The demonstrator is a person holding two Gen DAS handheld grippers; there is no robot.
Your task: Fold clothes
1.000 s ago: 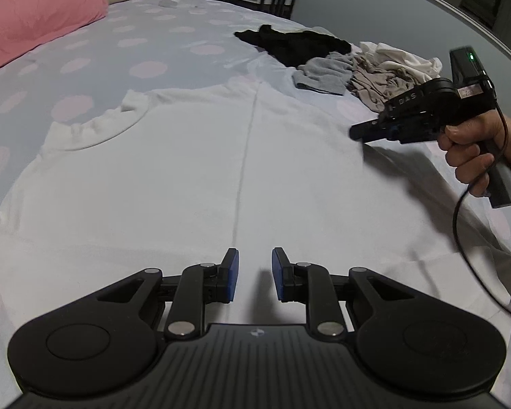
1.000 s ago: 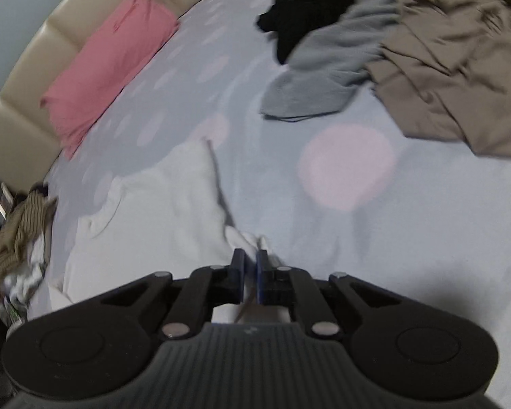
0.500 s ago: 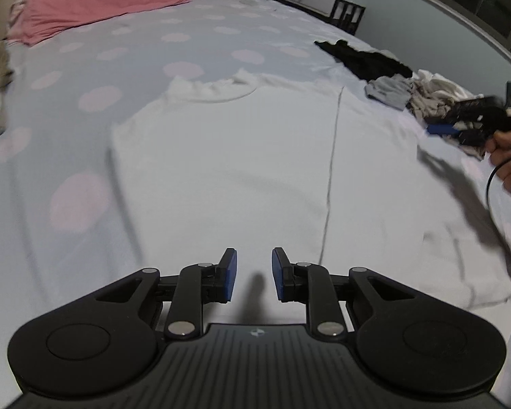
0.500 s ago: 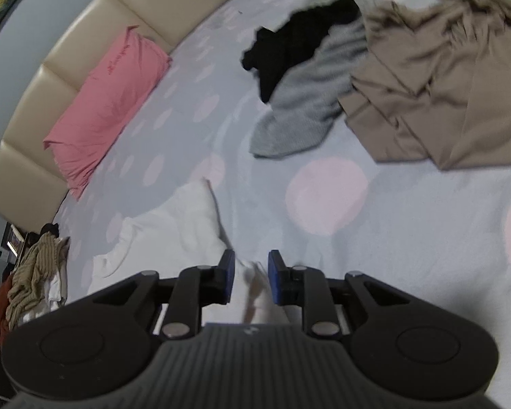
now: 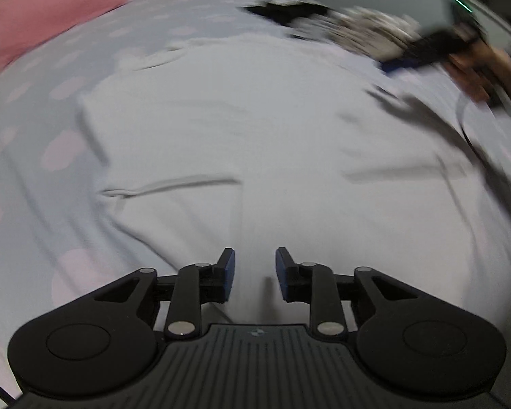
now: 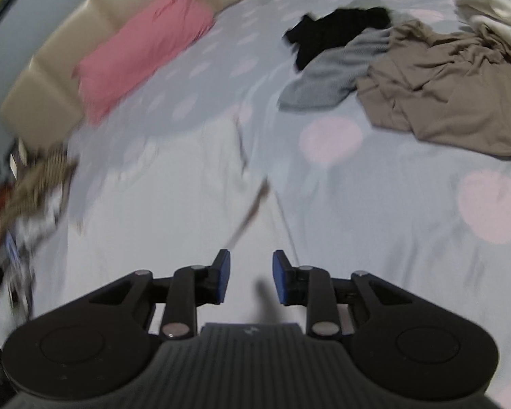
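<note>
Right tongs (image 6: 248, 276) have just been opening, dropping the white shirt (image 5: 255, 129); nothing sits between them now. Left tongs (image 5: 254, 274) have also just been opening, part-open and empty. Sleeve fold at lower left of the left view looks laid; a fresh grasp likely comes next.

1. The white shirt (image 5: 255, 129) lies flat across the frame's middle; open passage above it.
2. Upper right in the left view, the right gripper (image 5: 397, 64) and its hand (image 5: 477, 68) stand in the way.
3. Upper right in the right view, a clothes pile (image 6: 426, 78) crowds the bed (image 6: 391, 221).
4. Upper left there, a pink pillow (image 6: 143, 47).
</note>
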